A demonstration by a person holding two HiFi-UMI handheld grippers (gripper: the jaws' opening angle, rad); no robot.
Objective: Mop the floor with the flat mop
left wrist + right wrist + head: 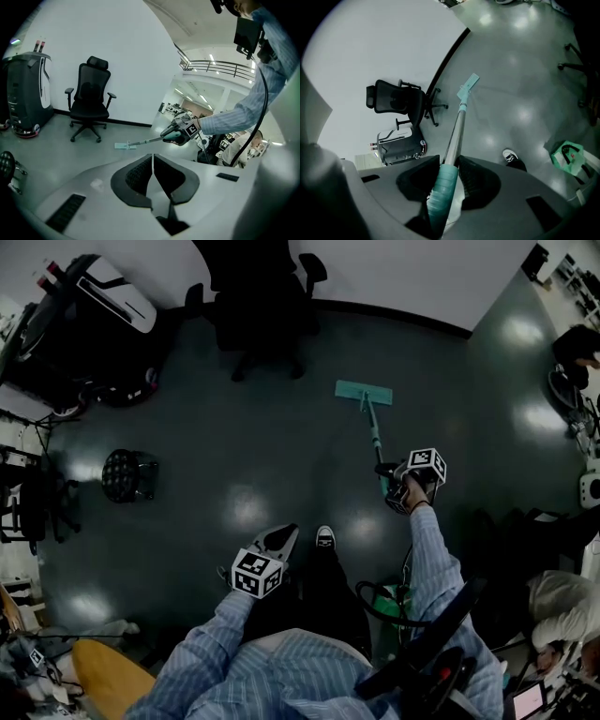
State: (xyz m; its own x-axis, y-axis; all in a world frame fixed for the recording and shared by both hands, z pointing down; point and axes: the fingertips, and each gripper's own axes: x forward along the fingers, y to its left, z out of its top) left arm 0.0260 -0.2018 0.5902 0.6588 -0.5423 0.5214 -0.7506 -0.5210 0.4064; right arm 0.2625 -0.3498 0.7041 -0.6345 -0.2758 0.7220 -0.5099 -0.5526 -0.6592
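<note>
Clamping the flat mop by its teal grip in the right gripper, pole stretching far from it to the pad lying on the floor. Holding the left gripper closed and empty, well left of the pole.

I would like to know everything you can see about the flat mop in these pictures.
The flat mop has a flat rectangular teal head, a slim metal-looking pole and a teal ribbed grip. The head lies on the dark floor, ahead of the person. The pole slants up and back to the right tongs, which are shut on the grip. Nothing else touches it.
</note>
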